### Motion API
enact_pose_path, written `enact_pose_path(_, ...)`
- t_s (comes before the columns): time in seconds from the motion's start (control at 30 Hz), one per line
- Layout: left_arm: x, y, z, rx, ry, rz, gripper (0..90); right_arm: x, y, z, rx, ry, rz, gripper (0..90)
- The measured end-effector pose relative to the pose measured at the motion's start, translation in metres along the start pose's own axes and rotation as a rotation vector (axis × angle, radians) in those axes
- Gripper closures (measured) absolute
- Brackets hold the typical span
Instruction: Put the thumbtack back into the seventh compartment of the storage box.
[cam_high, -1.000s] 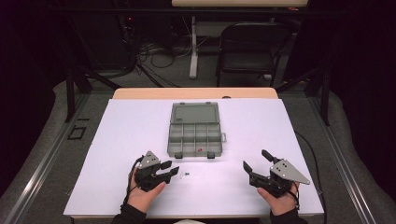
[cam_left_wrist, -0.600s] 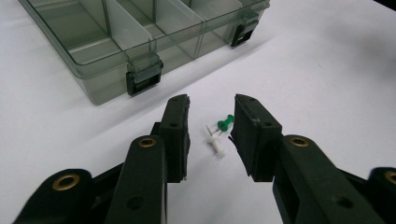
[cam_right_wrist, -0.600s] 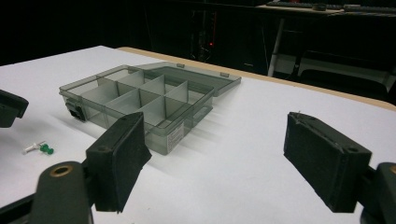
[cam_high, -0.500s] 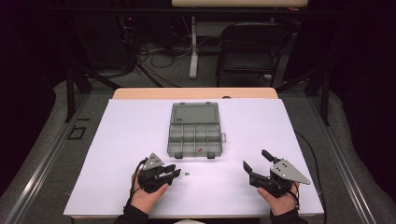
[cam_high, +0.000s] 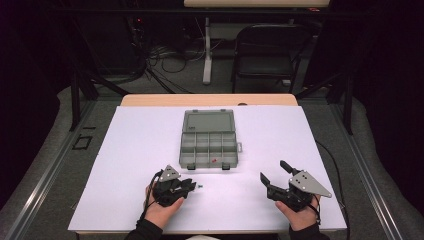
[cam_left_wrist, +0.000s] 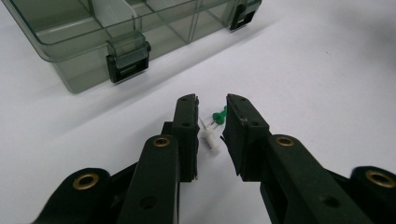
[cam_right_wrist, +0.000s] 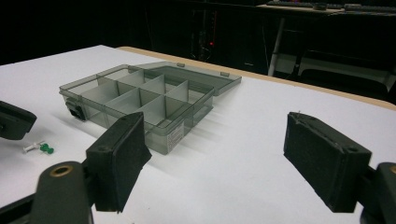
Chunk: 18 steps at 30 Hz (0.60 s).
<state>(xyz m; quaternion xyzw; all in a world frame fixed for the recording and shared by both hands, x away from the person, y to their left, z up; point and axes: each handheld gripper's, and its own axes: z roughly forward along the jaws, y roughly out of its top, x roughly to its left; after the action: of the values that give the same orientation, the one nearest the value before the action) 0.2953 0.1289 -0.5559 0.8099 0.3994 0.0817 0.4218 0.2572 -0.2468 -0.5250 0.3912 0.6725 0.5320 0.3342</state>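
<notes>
Since the earlier frame, your left gripper (cam_high: 192, 186) has narrowed its jaws around the pins; your right gripper (cam_high: 274, 171) has kept its place.

High view: the left gripper lies on the white table (cam_high: 130, 150), its tips just short of a small green speck, the green pin (cam_high: 201, 186), near the front of the open box (cam_high: 207, 145). The right gripper rests well apart at the right, jaws spread, holding nothing. One red item (cam_high: 215, 160) sits in a front compartment.

Left gripper view: the white pin (cam_left_wrist: 208, 137) lies between the left gripper's (cam_left_wrist: 212, 126) jaws, and the green pin (cam_left_wrist: 218, 115) lies just beyond it, touching or nearly so. The jaws have just been closing; a narrow gap remains, and neither pad yet presses a pin. Step in hand, as judged: pinching a pin to carry to the box (cam_left_wrist: 93, 32). Your next move calls for closing squarely on one pin alone, then lifting.

Right gripper view: the right gripper (cam_right_wrist: 215, 140) stands wide and empty; the box (cam_right_wrist: 154, 98) lies ahead, both pins (cam_right_wrist: 38, 148) at the far left.
</notes>
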Motion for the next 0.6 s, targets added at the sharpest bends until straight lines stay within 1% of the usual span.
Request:
enact_pose_path(0.03,0.0005,-0.0002,0.0008,0.003,-0.005,0.002,74.7,-0.0001,0.0,0.0,-0.002,0.0,0.0,20.5)
enact_pose_path(0.07,0.0002,-0.0005,0.0016,0.004,-0.001,-0.004,74.8,-0.0001,0.0,0.0,-0.002,0.0,0.0,20.5)
enact_pose_path(0.17,0.0004,-0.0004,0.0031,0.008,-0.001,-0.003,75.3,-0.0001,0.0,0.0,0.0,0.0,0.0,20.5)
enact_pose_path(0.2,0.0001,-0.0005,0.0036,0.01,-0.002,-0.009,75.3,-0.0001,0.0,0.0002,-0.001,0.0,0.0,20.5)
enact_pose_path(0.37,0.0004,-0.0008,0.0074,0.024,-0.008,-0.006,76.3,0.0,-0.0001,0.0002,-0.001,0.0,0.001,20.6)
enact_pose_path(0.43,-0.0003,-0.0008,0.0088,0.023,-0.005,-0.007,76.7,0.0,-0.0002,0.0006,-0.003,0.002,0.001,20.5)
enact_pose_path(0.6,0.0,-0.0013,0.01,0.038,0.0,-0.005,79.5,-0.0001,-0.0001,0.0002,-0.002,0.001,0.001,20.5)
